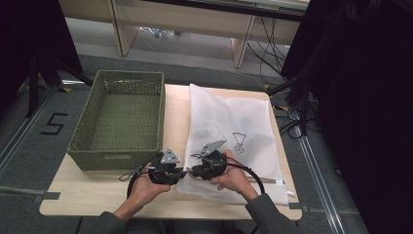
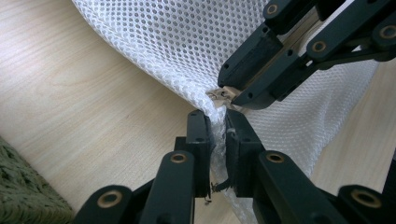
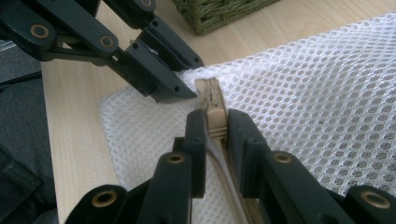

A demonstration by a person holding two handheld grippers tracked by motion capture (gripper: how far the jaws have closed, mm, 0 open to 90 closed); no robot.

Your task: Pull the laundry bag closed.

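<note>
left tool (image 1: 181,172): lower centre of the high view, in the person's left hand (image 1: 143,187). Jaws nearly closed, pinching a fold of the mesh bag (image 1: 234,141) at its near left corner; in the left gripper view mesh (image 2: 187,42) is bunched between the jaws.
right tool (image 1: 194,171): just right of the left tool in the high view, in the right hand (image 1: 236,176), tips almost meeting the left tool's. Jaws closed down on the zip pull (image 3: 215,122); in the right gripper view the beige pull sits squarely between the jaws, zip tape running down between them toward the bottom of the frame.
bag: white mesh, flat on the worktop (image 1: 92,192), centre to right of the high view, long side running away from the person. Near left corner lifted slightly by the tools. A small dark printed mark on top, too small to read.
zip: at the bag's near edge; end of the zip sits right at the corner where both tools meet.
basket (image 1: 119,119): green woven, left of the bag in the high view, close beside it; I cannot tell whether they touch.
cables: black, loop from each tool toward the bottom of the frame.
</note>
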